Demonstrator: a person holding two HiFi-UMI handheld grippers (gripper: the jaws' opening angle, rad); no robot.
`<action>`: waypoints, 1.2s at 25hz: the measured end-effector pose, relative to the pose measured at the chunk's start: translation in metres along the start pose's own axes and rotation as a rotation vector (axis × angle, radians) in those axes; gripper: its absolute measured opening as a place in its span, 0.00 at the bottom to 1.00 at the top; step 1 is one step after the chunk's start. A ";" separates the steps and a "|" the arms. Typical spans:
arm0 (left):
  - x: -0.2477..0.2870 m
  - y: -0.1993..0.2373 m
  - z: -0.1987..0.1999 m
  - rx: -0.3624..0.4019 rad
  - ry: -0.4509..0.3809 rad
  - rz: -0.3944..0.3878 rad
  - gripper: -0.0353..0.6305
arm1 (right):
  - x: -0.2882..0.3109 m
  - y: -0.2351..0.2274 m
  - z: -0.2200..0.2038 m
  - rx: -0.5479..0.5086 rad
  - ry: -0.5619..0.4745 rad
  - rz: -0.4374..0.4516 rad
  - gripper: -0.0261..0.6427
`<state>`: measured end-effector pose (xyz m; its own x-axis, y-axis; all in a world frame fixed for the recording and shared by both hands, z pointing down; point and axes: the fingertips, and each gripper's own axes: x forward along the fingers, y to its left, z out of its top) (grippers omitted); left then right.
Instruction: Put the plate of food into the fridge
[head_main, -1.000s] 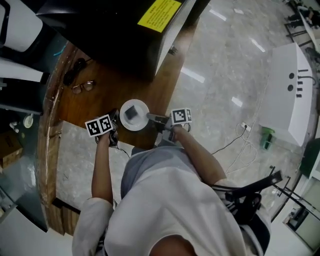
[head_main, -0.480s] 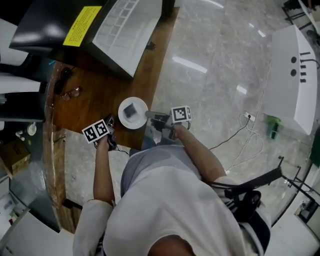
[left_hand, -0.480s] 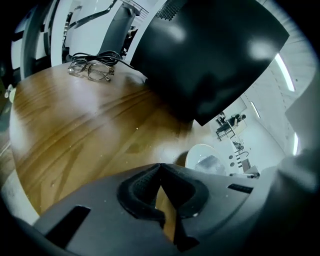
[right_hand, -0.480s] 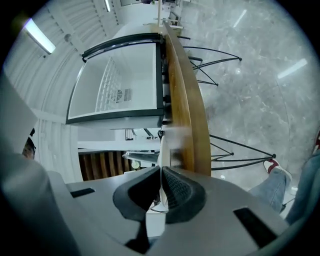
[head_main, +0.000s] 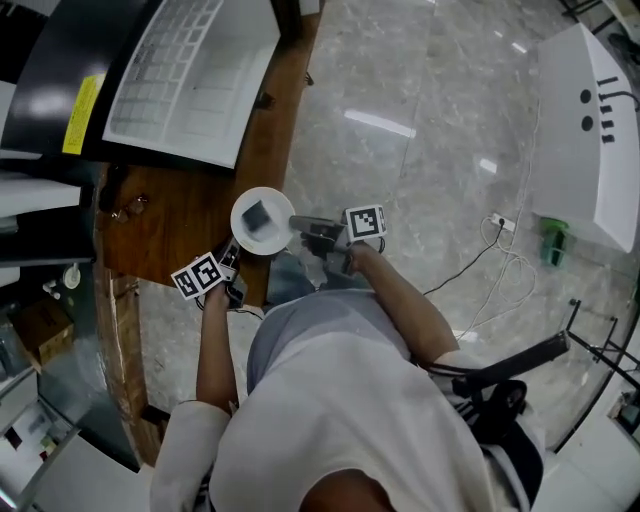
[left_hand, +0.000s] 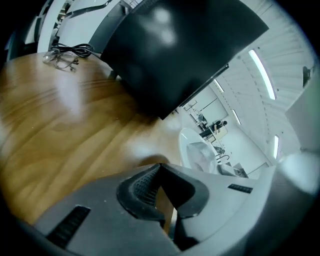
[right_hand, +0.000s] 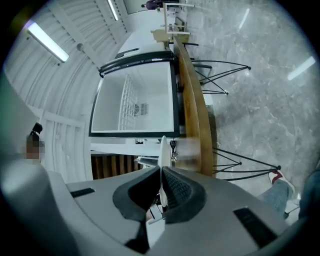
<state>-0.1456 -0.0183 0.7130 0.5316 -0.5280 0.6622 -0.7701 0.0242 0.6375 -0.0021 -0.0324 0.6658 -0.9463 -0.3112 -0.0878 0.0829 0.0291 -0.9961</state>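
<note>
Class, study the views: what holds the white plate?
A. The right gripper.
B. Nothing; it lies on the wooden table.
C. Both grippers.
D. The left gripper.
A: the right gripper is shut on the rim of the white plate, while the left gripper is shut with nothing between its jaws.

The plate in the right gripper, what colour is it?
The plate is white, carrying a dark grey block; the head view shows it best.
</note>
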 end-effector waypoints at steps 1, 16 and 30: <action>0.008 -0.014 -0.003 0.018 -0.013 -0.017 0.07 | -0.014 0.001 0.005 0.002 -0.009 -0.007 0.08; 0.118 -0.178 -0.017 0.181 -0.065 -0.203 0.07 | -0.184 0.051 0.079 -0.089 -0.222 0.019 0.08; 0.129 -0.296 0.050 0.508 -0.261 -0.202 0.07 | -0.187 0.147 0.180 -0.064 -0.192 0.177 0.08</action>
<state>0.1333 -0.1359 0.5904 0.6308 -0.6718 0.3883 -0.7688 -0.4732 0.4302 0.2432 -0.1408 0.5351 -0.8419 -0.4698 -0.2653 0.2161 0.1570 -0.9637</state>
